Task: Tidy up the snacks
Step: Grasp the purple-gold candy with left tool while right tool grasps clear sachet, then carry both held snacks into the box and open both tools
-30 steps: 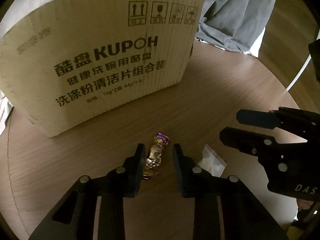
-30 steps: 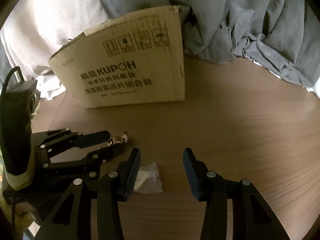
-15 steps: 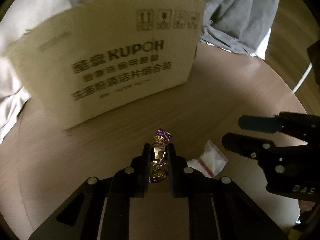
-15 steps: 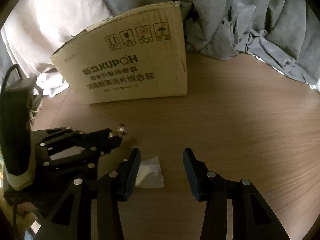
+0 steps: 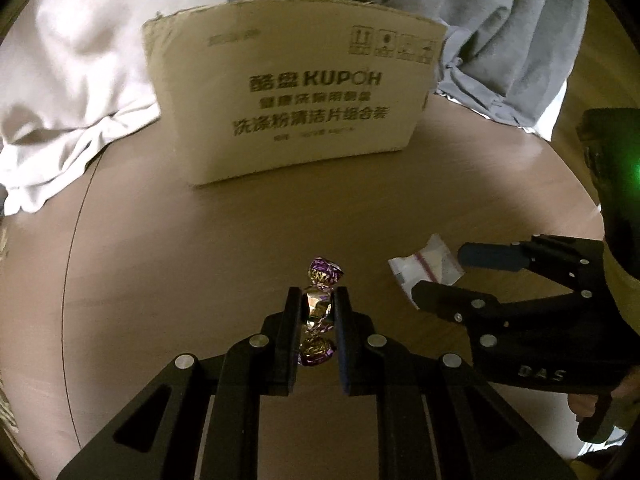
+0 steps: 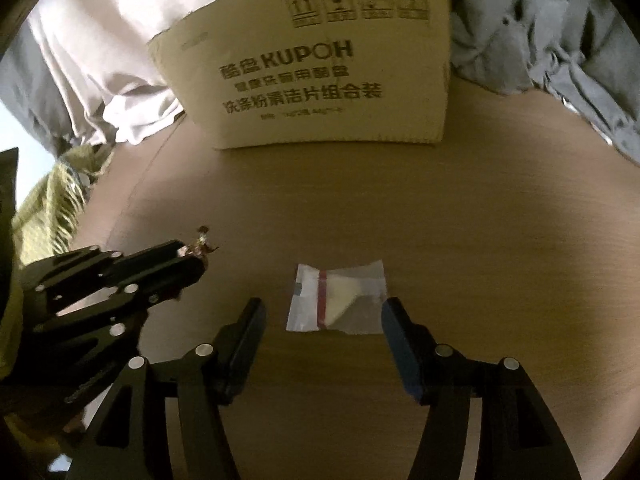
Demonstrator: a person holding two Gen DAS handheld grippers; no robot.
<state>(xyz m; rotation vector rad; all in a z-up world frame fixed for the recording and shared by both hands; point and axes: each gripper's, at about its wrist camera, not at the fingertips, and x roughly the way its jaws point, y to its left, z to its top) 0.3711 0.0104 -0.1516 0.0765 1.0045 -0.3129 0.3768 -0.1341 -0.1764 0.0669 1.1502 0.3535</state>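
While the left gripper [image 5: 316, 308] is clamping a purple-and-gold foil candy [image 5: 319, 312] between its fingers, with one twisted end poking out past the tips, the right gripper [image 6: 322, 324] is sitting wide open with nothing in it. A small clear zip bag [image 6: 338, 298] with a red stripe is lying flat on the wooden tabletop [image 6: 460, 220], right between the right fingers but not touching either one. Farther back, a cardboard box [image 5: 296, 88] printed KUPOH is standing upright on the tabletop. Behind it, white cloth [image 5: 72, 80] and grey cloth [image 5: 512, 32] are piling up around the edge.
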